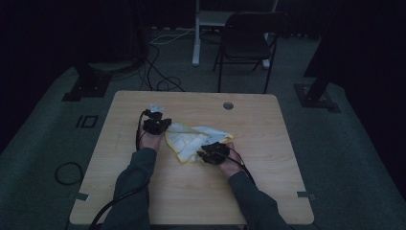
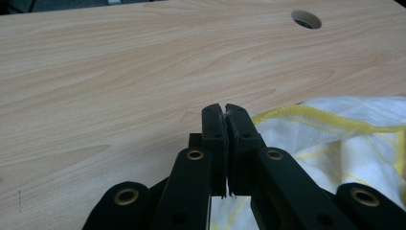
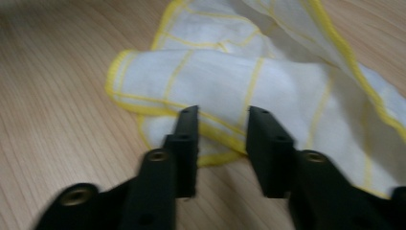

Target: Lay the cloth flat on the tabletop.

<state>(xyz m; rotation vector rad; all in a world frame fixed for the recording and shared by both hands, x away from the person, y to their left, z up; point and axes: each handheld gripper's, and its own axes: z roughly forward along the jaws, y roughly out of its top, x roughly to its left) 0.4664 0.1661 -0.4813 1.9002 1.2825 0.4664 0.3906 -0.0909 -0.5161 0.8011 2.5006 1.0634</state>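
A dim lab: black curtains, floor cables [image 1: 158, 72], folding chair [image 1: 246, 40], bare wooden table [image 1: 191, 191].

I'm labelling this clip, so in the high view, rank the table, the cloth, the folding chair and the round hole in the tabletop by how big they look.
1. table
2. folding chair, though it stands farther from the camera
3. cloth
4. round hole

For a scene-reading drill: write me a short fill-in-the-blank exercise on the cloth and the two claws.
1. The cloth is white with ____ edging and stripes.
2. The left claw has its jaws ____, pinching a thin bit of the cloth.
3. The right claw has its jaws ____, poised over the cloth's folded edge.
4. The wooden table has a round ____ near its far edge.

Missing words: yellow; shut; open; hole
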